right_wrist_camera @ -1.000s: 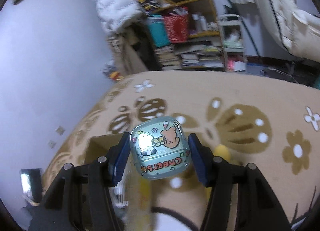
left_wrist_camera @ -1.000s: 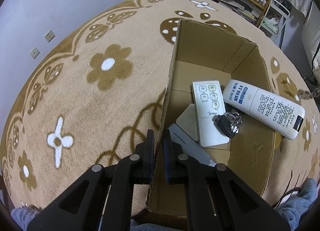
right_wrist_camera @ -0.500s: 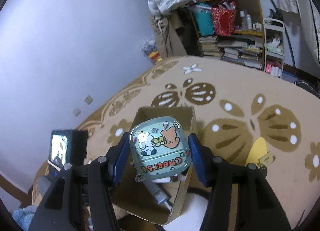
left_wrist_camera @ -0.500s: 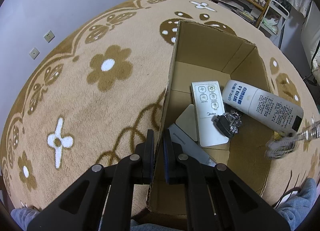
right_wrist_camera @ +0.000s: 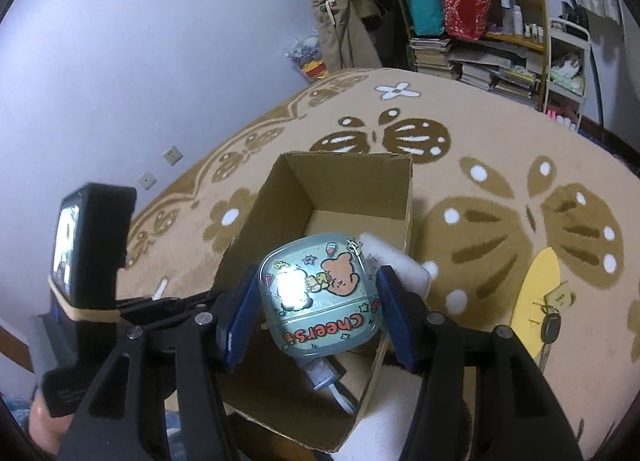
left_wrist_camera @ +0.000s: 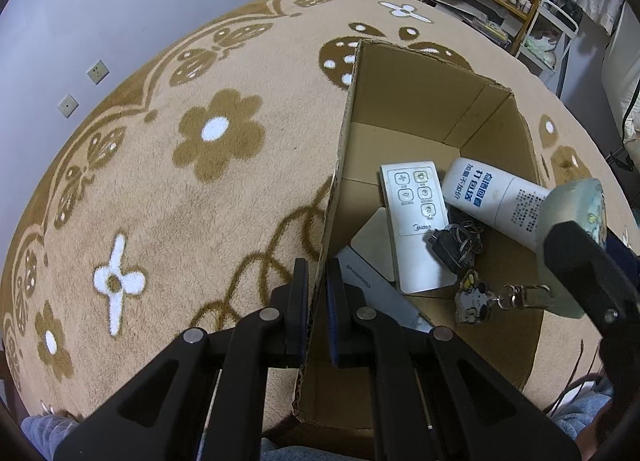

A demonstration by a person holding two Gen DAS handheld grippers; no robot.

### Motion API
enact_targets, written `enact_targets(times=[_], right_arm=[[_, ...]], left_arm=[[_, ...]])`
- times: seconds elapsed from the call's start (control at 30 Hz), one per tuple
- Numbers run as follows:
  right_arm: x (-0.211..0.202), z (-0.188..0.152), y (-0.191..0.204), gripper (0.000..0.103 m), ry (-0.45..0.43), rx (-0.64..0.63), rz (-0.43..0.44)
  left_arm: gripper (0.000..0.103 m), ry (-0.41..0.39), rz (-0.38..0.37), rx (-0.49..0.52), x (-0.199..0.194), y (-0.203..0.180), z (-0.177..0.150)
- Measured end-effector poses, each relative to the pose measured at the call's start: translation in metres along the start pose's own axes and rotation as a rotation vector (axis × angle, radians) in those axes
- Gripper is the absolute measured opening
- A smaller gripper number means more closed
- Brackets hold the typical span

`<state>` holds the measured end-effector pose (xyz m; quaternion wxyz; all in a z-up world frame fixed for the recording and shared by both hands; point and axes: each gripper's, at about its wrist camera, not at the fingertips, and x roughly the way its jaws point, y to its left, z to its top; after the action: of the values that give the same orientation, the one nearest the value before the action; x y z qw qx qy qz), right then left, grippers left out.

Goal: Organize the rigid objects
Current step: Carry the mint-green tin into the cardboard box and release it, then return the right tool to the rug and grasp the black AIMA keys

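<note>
My left gripper (left_wrist_camera: 316, 289) is shut on the near left wall of an open cardboard box (left_wrist_camera: 344, 149) on the carpet. Inside lie a white remote (left_wrist_camera: 416, 221), a white bottle (left_wrist_camera: 488, 197), a grey flat case (left_wrist_camera: 376, 297), a white card (left_wrist_camera: 372, 241) and a black key fob with rings (left_wrist_camera: 452, 249). My right gripper (right_wrist_camera: 316, 313) is shut on a pale blue cartoon case (right_wrist_camera: 320, 293) and holds it above the box (right_wrist_camera: 352, 189). In the left wrist view the case (left_wrist_camera: 576, 213) hangs over the box's right side, its keychain charm (left_wrist_camera: 472, 301) dangling.
A beige flowered carpet (left_wrist_camera: 180, 181) surrounds the box. A yellow card with a black key (right_wrist_camera: 548, 317) lies on the carpet right of the box. Shelves with books and bags (right_wrist_camera: 472, 21) stand at the back. The wall (left_wrist_camera: 100, 1) is on the left.
My right gripper has carried the cartoon case leftward and down over the box; it now shows in the left wrist view. My left gripper has stayed clamped on the box wall.
</note>
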<state>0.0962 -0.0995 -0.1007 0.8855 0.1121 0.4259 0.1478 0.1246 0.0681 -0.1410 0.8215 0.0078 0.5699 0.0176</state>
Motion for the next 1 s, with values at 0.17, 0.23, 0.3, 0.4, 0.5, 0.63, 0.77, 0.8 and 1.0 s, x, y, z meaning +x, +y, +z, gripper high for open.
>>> enact_targets(times=[0.17,0.23,0.3,0.4,0.5,0.63,0.77,0.8,1.0], right_arm=[[0.005,0.002,0.0,0.062,0.0,0.011,0.004],[0.005,0.002,-0.002,0.062,0.002,0.022,0.011],[0.004,0.003,-0.002,0.062,-0.001,0.028,0.004],[-0.001,0.005,-0.003,0.064,-0.007,0.034,0.016],[-0.006,0.008,-0.004,0.077,-0.022,0.035,0.002],[-0.013,0.01,-0.012,0.09,-0.04,0.046,-0.064],[-0.012,0.011,-0.03,0.102,-0.03,0.054,-0.155],[-0.013,0.012,-0.035,0.103,-0.029,0.056,-0.171],[-0.012,0.012,-0.072,0.103,-0.019,0.128,-0.24]], left_arm=[[0.007,0.0,-0.002,-0.001,0.0,0.001,-0.001],[0.008,-0.001,0.0,-0.001,0.001,0.001,-0.001],[0.008,0.0,-0.009,-0.003,0.001,0.001,-0.001],[0.008,0.0,0.001,0.002,0.001,0.001,-0.002],[0.008,0.0,-0.002,-0.001,0.001,0.002,-0.002],[0.008,0.0,0.0,0.002,0.001,0.002,-0.002],[0.008,0.0,-0.001,0.001,0.001,0.002,-0.002],[0.008,0.0,0.0,0.002,0.001,0.002,-0.002],[0.008,0.0,-0.002,0.0,0.001,0.002,-0.002]])
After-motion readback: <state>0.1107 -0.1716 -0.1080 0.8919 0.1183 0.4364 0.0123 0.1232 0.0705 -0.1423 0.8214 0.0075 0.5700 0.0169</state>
